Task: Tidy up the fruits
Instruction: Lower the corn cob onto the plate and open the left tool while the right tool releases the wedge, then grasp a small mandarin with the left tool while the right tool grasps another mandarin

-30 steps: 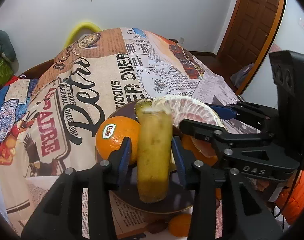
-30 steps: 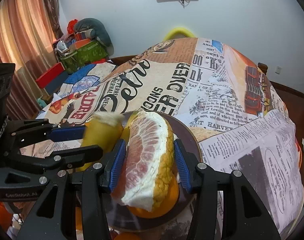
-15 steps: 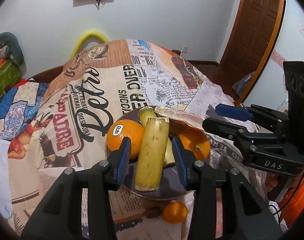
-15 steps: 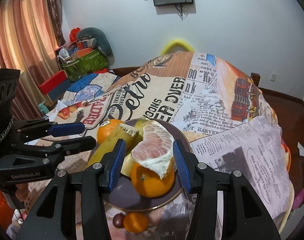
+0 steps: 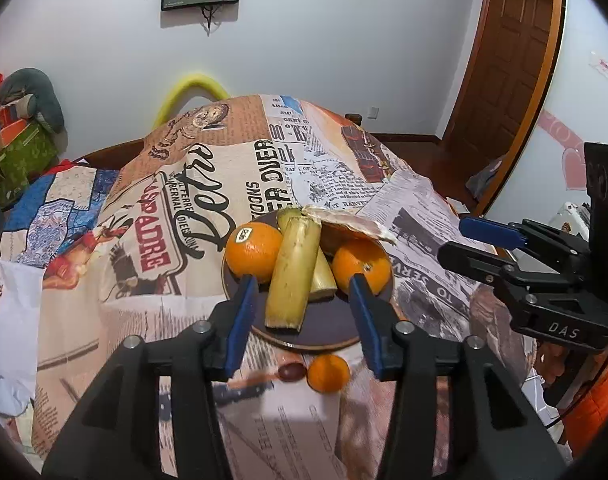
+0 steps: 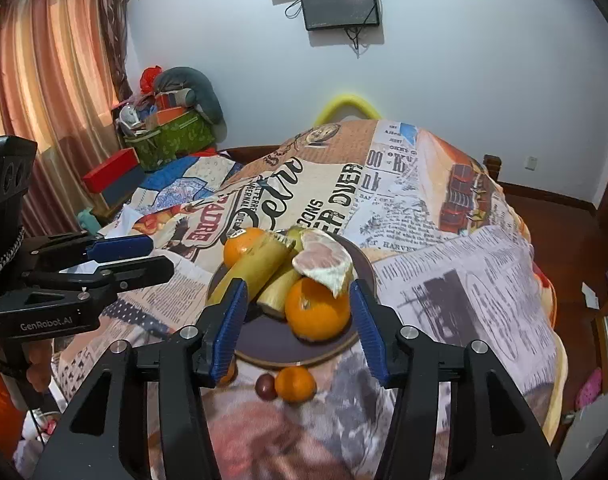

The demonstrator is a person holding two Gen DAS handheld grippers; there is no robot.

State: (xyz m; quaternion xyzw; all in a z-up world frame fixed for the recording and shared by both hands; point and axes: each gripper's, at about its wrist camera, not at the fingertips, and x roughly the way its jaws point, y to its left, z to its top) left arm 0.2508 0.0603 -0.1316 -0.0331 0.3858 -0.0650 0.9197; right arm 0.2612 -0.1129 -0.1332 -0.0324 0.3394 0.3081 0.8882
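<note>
A dark round plate [image 5: 324, 330] [image 6: 264, 340] on the newspaper-print tablecloth holds two oranges [image 5: 254, 251] [image 5: 360, 265], two yellow cane pieces [image 5: 292, 274] [image 6: 256, 268] and a pomelo wedge [image 5: 352, 222] [image 6: 324, 260] resting on the right orange [image 6: 318, 314]. My left gripper [image 5: 302, 320] is open and empty, held back above the plate's near edge. My right gripper [image 6: 298, 324] is open and empty, also back from the plate. Each gripper shows in the other's view.
A small mandarin [image 5: 329, 372] [image 6: 295, 384] and a dark round fruit [image 5: 292, 371] [image 6: 265, 386] lie on the cloth in front of the plate. A wooden door [image 5: 504, 60] stands at the right, and boxes and cushions [image 6: 172, 120] at the left wall.
Both grippers have let go and pulled back up from the plate. The cane piece and the pomelo wedge now lie on the plate among the oranges. Both jaws have opened wider.
</note>
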